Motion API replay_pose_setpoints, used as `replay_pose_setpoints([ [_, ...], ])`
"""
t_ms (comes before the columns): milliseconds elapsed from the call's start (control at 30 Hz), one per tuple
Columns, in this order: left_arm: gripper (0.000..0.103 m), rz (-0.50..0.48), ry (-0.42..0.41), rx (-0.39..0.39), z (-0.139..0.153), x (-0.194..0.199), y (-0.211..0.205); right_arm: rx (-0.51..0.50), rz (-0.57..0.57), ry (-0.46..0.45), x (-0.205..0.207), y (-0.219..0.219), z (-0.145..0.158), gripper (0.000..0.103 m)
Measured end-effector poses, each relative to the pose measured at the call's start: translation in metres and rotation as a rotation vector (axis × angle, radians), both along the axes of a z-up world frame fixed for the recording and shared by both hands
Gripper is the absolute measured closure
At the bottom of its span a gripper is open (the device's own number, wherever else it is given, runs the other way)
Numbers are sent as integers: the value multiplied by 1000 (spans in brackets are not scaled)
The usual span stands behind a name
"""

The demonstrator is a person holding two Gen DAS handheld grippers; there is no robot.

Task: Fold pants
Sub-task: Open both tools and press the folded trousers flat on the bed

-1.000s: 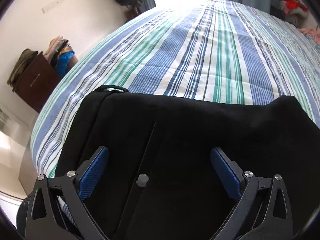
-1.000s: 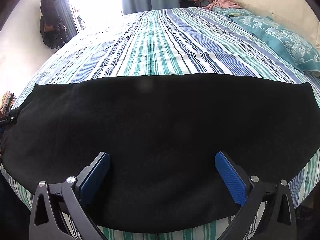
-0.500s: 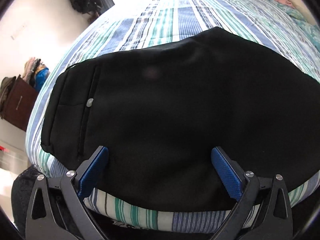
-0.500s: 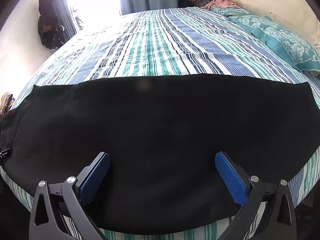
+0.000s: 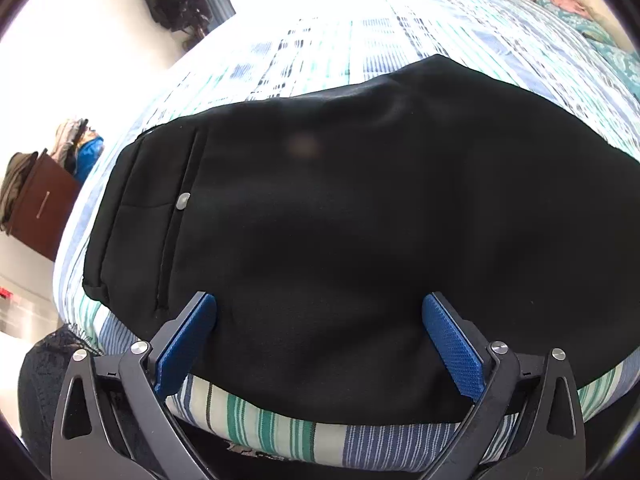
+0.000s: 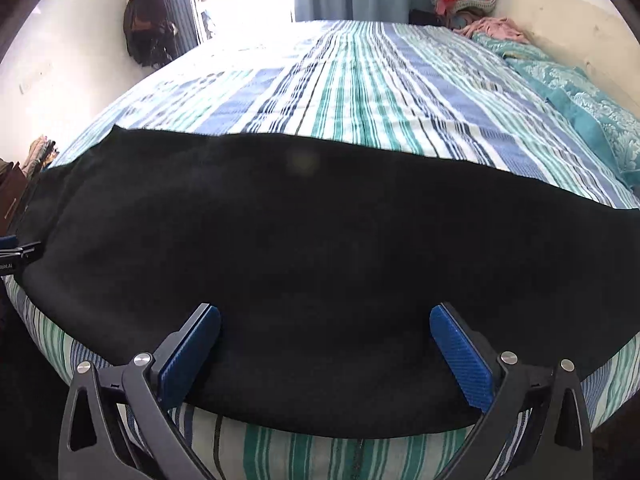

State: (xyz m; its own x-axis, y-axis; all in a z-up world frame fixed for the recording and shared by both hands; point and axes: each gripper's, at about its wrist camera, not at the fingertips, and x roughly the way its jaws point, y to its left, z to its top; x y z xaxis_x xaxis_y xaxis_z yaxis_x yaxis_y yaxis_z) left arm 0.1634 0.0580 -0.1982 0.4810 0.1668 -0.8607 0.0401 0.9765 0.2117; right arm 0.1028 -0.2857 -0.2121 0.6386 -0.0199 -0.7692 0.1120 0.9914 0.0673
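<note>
Over the near edge of the striped bed (image 6: 360,92), both tools hang spread wide and grasp nothing: the left gripper (image 5: 316,340) above the waistband end of the black pants (image 5: 360,220), the right gripper (image 6: 325,344) above the legs. Since a second ago, the left has drawn back, showing more cloth.

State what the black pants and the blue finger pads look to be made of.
Black pants: matte woven cloth, probably cotton blend; it lies soft, with stitched pocket seams and a metal-looking button. Blue finger pads: likely rubber or moulded plastic, with a fine gridded texture.
</note>
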Motion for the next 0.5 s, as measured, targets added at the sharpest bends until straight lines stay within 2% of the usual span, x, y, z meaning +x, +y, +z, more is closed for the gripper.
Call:
replay_pose_setpoints([
  [200, 0, 6, -48, -26, 0, -7, 1, 3, -23, 32, 5, -1, -2, 0],
  [300, 1, 29, -54, -50, 10, -9, 3, -2, -34, 29, 5, 0, -2, 0],
  [400, 1, 41, -150, -81, 27, -19, 1, -8, -34, 19, 4, 2, -3, 0],
  [500, 1, 13, -242, -61, 41, -28, -11, -10, -33, 14, 3, 2, -3, 0],
])
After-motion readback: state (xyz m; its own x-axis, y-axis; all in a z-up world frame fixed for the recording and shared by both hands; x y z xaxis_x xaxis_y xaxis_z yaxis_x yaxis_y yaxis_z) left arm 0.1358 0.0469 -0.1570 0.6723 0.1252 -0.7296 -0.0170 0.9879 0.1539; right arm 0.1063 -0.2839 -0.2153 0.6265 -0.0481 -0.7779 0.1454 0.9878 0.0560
